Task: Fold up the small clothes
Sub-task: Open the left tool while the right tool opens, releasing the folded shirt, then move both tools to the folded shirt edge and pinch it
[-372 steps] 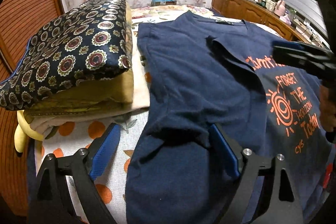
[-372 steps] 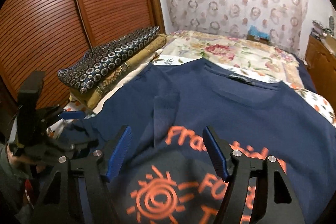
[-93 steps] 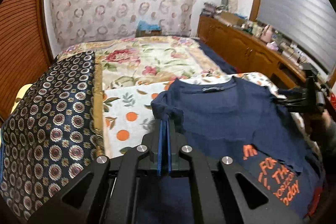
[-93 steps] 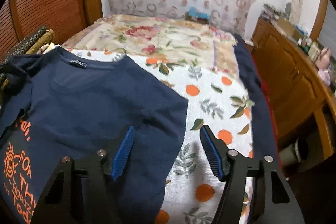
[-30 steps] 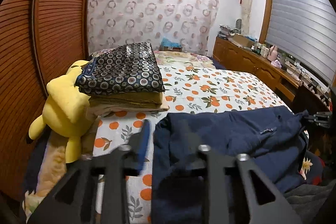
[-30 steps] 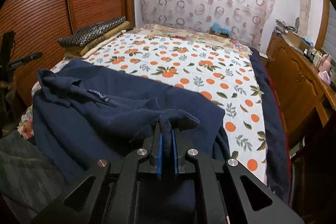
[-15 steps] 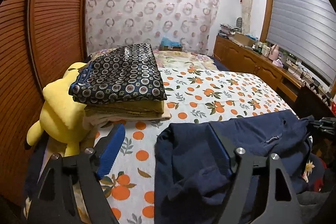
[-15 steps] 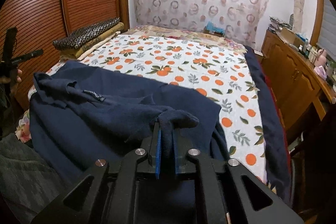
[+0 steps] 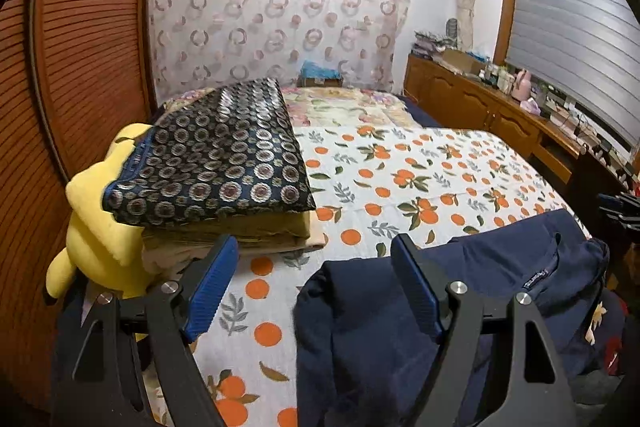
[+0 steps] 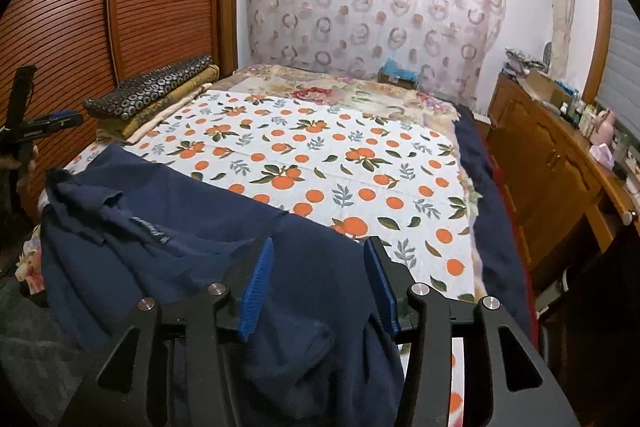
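The left gripper [image 9: 314, 285] is wide apart. The right gripper [image 10: 320, 287] has just been opening; the blue shirt [image 10: 168, 251] lies loose between its fingers, low in the frame.

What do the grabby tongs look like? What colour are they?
Both tongs, left and right, look alike: black plastic arms with cut-out holes, round silver bolts at the joints, and two flat fingers lined with ribbed blue pads. No cables or sleeves show.
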